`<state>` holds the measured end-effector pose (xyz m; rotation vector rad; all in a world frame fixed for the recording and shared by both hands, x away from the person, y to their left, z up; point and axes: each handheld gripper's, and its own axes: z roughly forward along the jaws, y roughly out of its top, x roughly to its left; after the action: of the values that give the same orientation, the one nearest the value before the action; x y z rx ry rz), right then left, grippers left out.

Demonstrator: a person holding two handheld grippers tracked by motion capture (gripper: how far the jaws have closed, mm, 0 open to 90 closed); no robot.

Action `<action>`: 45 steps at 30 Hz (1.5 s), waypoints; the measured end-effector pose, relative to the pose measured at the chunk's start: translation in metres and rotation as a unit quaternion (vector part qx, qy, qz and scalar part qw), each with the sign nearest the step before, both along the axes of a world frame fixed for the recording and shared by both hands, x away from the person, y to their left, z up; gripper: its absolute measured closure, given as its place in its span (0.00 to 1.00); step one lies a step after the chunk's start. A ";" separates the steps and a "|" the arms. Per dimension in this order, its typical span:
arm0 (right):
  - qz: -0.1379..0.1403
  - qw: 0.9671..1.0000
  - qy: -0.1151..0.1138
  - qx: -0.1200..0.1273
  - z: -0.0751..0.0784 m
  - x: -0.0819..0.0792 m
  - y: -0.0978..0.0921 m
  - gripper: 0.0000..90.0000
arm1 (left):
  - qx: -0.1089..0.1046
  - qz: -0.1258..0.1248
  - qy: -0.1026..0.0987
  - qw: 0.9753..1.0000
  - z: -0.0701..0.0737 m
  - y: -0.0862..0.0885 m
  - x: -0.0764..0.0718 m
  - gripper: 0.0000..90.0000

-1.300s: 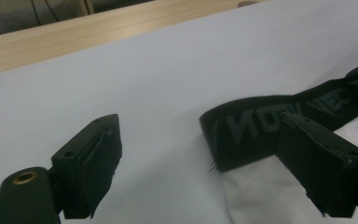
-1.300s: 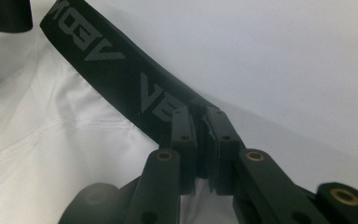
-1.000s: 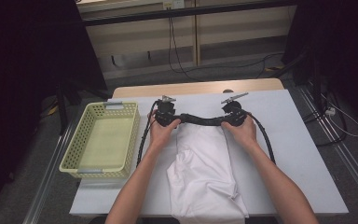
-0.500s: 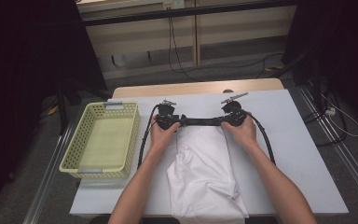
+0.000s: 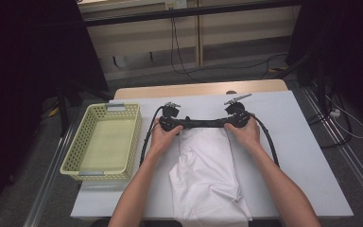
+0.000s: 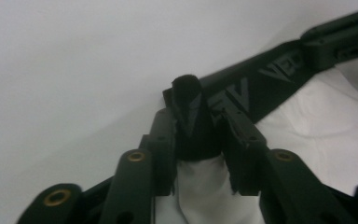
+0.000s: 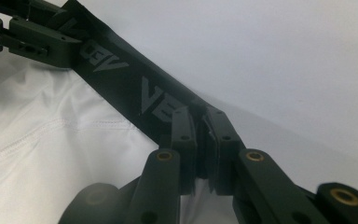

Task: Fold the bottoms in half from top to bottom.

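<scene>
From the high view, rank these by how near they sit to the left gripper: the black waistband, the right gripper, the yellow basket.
1. Black waistband: clamped in the left gripper itself, at its left end.
2. Yellow basket: off to the left on the table, apart from the garment.
3. Right gripper: at the waistband's other end.
Basket's near rim and right gripper are close to call.

White garment [image 5: 208, 175] with a black elastic waistband [image 5: 203, 123], most likely shorts or underwear, spread flat on the white table. Waistband at the far end, stretched taut into a straight band running left to right, printed with grey lettering reading "VE" in repeats [image 7: 156, 100]. One end bunched into a small upright fold [image 6: 189, 107], the other end flat. White fabric [image 7: 51, 154] smooth near the band, with a stitched seam visible; rumpled and creased toward the near edge of the table, lower end hanging close to that edge.
</scene>
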<state>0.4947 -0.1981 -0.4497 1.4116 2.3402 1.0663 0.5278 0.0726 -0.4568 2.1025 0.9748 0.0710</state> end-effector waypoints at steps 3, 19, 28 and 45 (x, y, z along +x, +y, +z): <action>0.000 1.000 0.000 0.006 0.001 0.000 -0.001 0.92 | -0.004 -0.013 -0.001 1.000 0.003 0.003 -0.002 0.85; -0.022 0.999 -0.033 0.034 0.029 -0.001 -0.021 0.92 | -0.069 0.017 -0.051 0.996 0.031 -0.007 0.000 0.88; -0.031 0.997 -0.064 0.043 0.059 0.004 -0.031 0.92 | -0.071 0.029 -0.083 0.994 0.058 -0.016 0.006 0.88; -0.037 0.992 -0.109 0.056 0.109 0.014 -0.032 0.92 | -0.092 0.041 -0.132 0.986 0.105 -0.013 0.014 0.88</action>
<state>0.5088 -0.2298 -0.3409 1.3323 2.0873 1.2794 0.5417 0.0593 -0.3518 1.8287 0.8722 0.2827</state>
